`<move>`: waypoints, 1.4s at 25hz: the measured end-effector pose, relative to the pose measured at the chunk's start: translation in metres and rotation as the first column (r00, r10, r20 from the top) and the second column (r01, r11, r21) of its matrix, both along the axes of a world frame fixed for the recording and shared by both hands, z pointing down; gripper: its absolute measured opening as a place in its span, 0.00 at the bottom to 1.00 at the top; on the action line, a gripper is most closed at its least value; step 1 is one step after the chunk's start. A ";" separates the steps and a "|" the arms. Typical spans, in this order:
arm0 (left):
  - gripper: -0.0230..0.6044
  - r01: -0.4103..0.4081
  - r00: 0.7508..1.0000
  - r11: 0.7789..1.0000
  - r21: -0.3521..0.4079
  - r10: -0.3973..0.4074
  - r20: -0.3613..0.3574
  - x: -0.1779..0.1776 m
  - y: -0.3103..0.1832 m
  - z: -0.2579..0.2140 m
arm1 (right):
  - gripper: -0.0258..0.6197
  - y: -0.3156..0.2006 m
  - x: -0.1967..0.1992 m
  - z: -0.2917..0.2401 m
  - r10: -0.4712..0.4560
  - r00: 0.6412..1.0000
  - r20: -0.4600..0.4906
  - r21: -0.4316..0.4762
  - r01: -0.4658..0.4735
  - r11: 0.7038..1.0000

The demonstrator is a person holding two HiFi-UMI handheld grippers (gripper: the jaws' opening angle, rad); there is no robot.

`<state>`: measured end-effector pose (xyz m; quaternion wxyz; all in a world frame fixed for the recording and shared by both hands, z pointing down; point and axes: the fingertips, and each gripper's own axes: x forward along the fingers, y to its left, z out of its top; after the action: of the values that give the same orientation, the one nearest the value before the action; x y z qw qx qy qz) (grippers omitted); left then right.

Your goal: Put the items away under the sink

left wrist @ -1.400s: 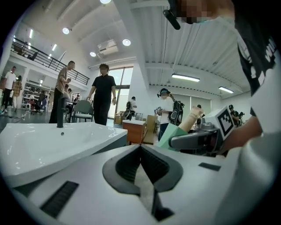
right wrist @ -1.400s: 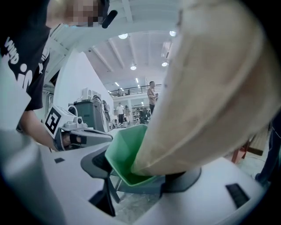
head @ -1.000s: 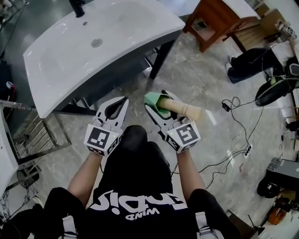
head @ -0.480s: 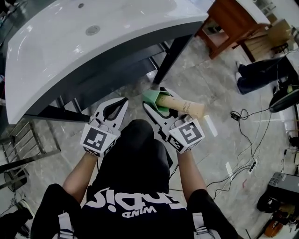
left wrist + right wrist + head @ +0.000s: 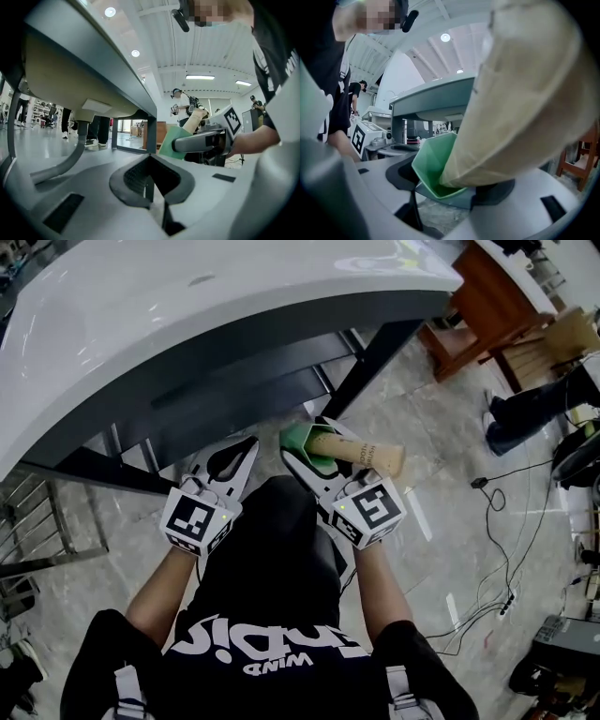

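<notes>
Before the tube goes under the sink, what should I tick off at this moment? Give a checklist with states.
1. Right gripper holds the tube: ok, jaws clamp it near its green cap.
2. Left gripper free: ok, jaws together, nothing between.
3. Tube clear of the sink leg: ok, apart.
4. Way under the sink: looks ok, only the drain pipe to one side.
5. Landing spot on the dark rails below: cannot tell, basin hides most.

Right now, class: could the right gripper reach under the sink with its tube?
Probably yes: the right gripper holds the tube before the open space under the sink; only a leg stands beside its path.
</notes>
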<state>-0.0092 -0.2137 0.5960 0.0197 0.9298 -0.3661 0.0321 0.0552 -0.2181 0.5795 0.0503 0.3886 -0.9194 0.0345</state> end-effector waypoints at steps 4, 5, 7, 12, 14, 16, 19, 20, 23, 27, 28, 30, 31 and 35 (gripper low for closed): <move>0.06 0.010 1.000 1.000 0.009 -0.010 0.001 -0.005 -0.005 0.015 | 0.55 -0.008 -0.011 0.018 -0.024 0.999 -0.023 -0.004 0.024 1.000; 0.06 0.012 1.000 1.000 0.006 -0.012 -0.001 -0.005 -0.004 0.018 | 0.55 -0.007 -0.013 0.022 -0.027 0.999 -0.028 -0.006 0.027 1.000; 0.06 0.013 1.000 1.000 -0.007 -0.014 -0.009 -0.004 -0.002 0.025 | 0.55 -0.005 -0.013 0.028 -0.025 0.999 -0.039 -0.010 0.025 1.000; 0.06 -0.005 1.000 1.000 -0.016 0.005 -0.017 -0.004 0.006 0.036 | 0.55 0.001 -0.018 0.035 -0.013 0.999 -0.036 -0.013 0.012 1.000; 0.06 -0.011 1.000 1.000 -0.011 0.011 -0.015 0.000 0.007 0.037 | 0.55 0.001 -0.017 0.036 -0.016 0.999 -0.038 -0.011 0.015 1.000; 0.06 -0.015 1.000 1.000 -0.008 0.015 -0.016 0.006 0.009 0.037 | 0.55 0.000 -0.014 0.034 -0.023 0.999 -0.037 -0.009 0.023 1.000; 0.06 -0.013 1.000 1.000 -0.003 0.013 -0.017 0.012 0.012 0.034 | 0.55 -0.002 -0.014 0.031 -0.045 0.998 -0.047 0.000 0.045 0.999; 0.06 -0.012 1.000 1.000 -0.001 0.012 -0.018 0.013 0.013 0.033 | 0.55 -0.004 -0.015 0.030 -0.053 0.997 -0.054 0.003 0.054 0.999; 0.06 -0.014 1.000 1.000 0.006 0.014 -0.018 0.015 0.012 0.030 | 0.55 -0.011 -0.020 0.032 -0.080 0.994 -0.072 0.001 0.080 0.997; 0.06 -0.008 1.000 1.000 0.008 0.009 -0.015 0.012 0.007 0.032 | 0.55 -0.025 -0.028 0.035 -0.105 0.990 -0.093 -0.001 0.105 0.994; 0.06 -0.006 1.000 1.000 0.007 0.006 -0.014 0.011 0.006 0.033 | 0.55 -0.030 -0.029 0.036 -0.107 0.989 -0.099 0.000 0.107 0.994; 0.06 -0.002 1.000 1.000 0.005 0.002 -0.013 0.010 0.004 0.036 | 0.55 -0.041 -0.029 0.036 -0.105 0.988 -0.113 0.001 0.106 0.994; 0.06 0.001 1.000 1.000 0.003 0.000 -0.013 0.009 0.003 0.037 | 0.55 -0.048 -0.028 0.037 -0.103 0.987 -0.122 0.002 0.104 0.995; 0.06 0.014 1.000 1.000 -0.003 -0.014 -0.015 0.006 -0.002 0.039 | 0.55 -0.075 -0.027 0.036 -0.093 0.984 -0.153 0.005 0.095 0.995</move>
<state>-0.0033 -0.2160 0.6353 0.0238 0.9275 -0.3722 0.0254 0.0279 -0.2933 0.6160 0.1194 0.3466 -0.9304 -0.0034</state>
